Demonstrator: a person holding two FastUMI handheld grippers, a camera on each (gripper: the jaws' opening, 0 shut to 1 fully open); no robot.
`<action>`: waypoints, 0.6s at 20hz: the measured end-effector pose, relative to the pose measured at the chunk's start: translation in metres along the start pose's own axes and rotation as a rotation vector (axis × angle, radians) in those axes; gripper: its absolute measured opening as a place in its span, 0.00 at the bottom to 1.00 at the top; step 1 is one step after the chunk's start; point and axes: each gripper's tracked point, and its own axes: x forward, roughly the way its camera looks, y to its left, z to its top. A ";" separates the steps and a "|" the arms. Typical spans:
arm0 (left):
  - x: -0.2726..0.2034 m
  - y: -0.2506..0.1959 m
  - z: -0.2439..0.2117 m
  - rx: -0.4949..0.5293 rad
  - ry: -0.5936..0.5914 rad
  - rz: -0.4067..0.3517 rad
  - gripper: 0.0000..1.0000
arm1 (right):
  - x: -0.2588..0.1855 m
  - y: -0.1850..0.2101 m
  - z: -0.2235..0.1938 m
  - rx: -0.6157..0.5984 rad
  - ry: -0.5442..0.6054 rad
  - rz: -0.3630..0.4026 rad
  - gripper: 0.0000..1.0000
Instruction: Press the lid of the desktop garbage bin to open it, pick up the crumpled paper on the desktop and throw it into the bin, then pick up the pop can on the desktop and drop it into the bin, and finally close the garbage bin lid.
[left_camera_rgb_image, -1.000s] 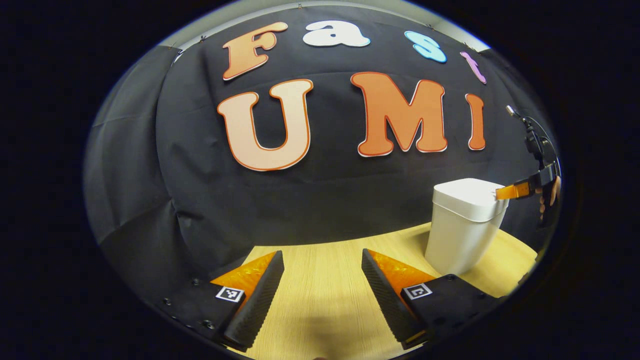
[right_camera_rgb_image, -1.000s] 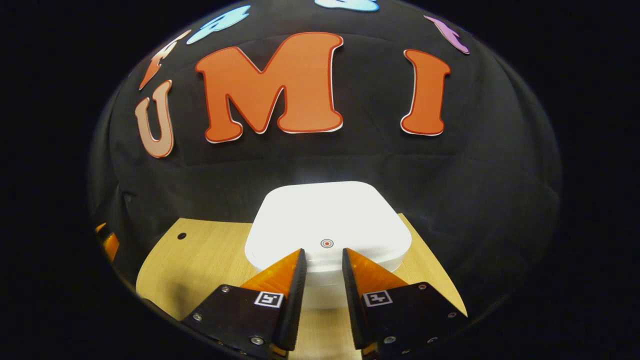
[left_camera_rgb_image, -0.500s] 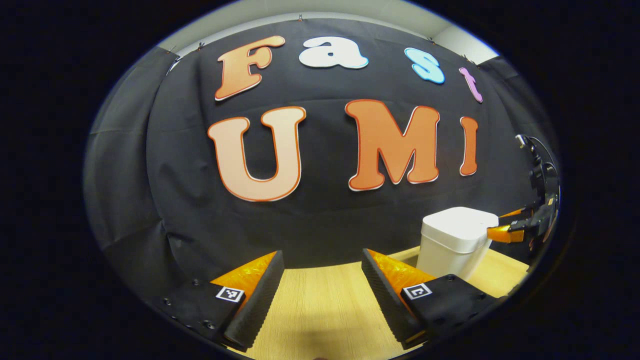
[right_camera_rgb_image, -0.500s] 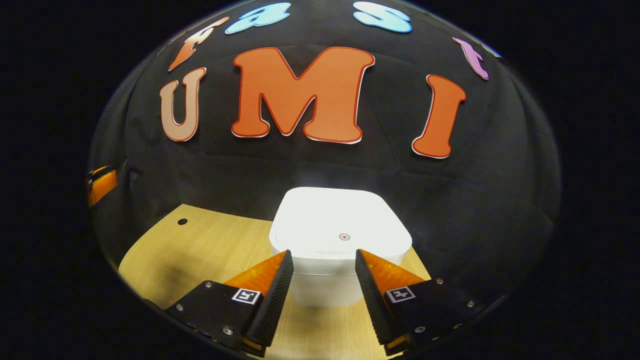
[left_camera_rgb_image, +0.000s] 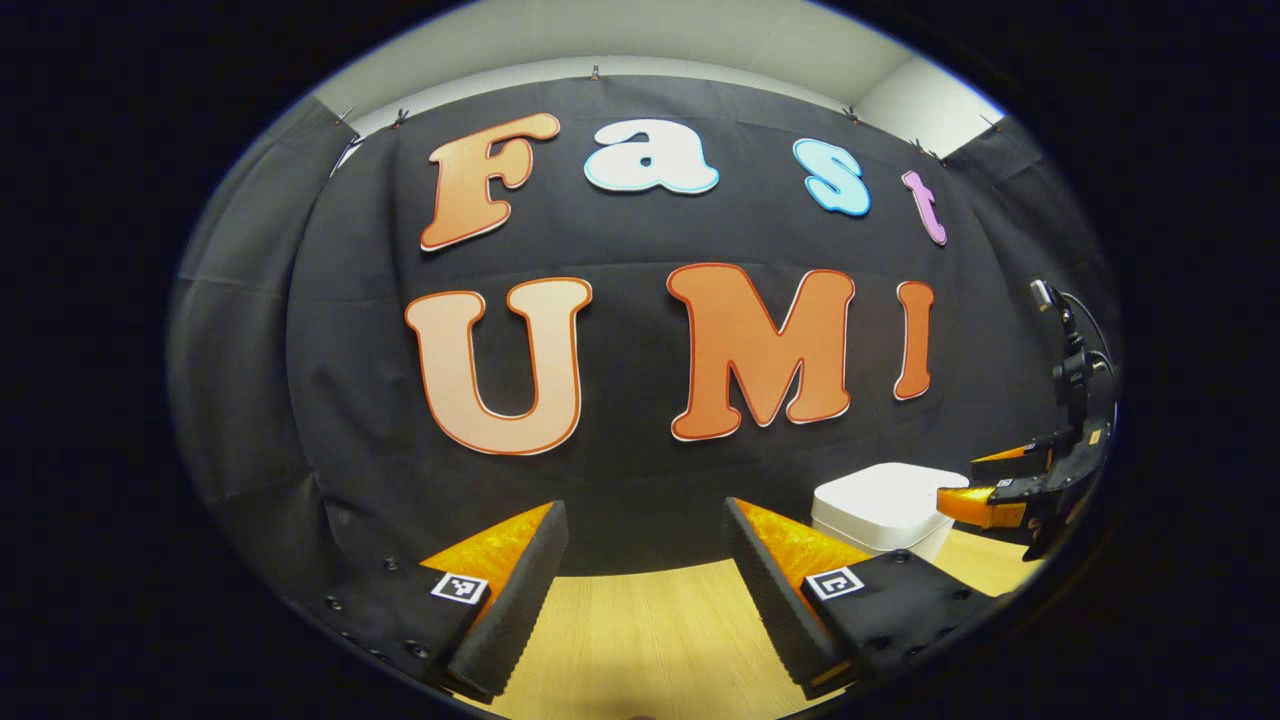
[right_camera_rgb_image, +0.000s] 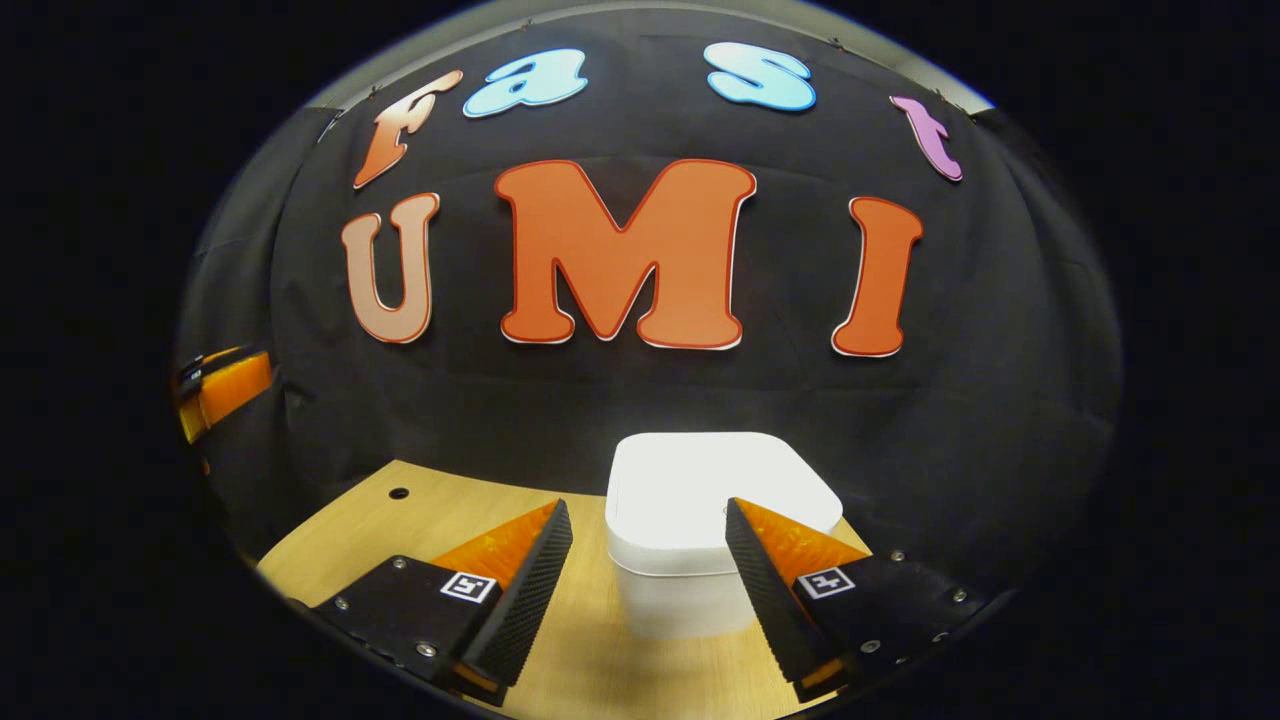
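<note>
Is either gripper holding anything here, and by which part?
Nothing is held: left gripper and right gripper are open, apart from the closed bin.

white bin (right_camera_rgb_image: 690, 560), pale wood-grain table (right_camera_rgb_image: 400, 530), perhaps laminate

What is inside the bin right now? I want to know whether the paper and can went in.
That cannot be seen: the white lid sits shut on the bin, covering the inside. Both grippers, left and right, are open and empty.
</note>
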 end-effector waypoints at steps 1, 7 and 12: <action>-0.002 0.002 -0.003 0.012 0.002 0.008 1.00 | -0.001 0.004 0.000 -0.001 -0.008 0.001 0.94; -0.010 0.004 -0.025 0.024 0.022 0.034 0.99 | 0.005 0.028 -0.009 -0.017 -0.003 0.033 0.94; -0.011 0.016 -0.035 0.008 0.042 0.074 1.00 | 0.010 0.052 -0.005 -0.040 -0.028 0.071 0.94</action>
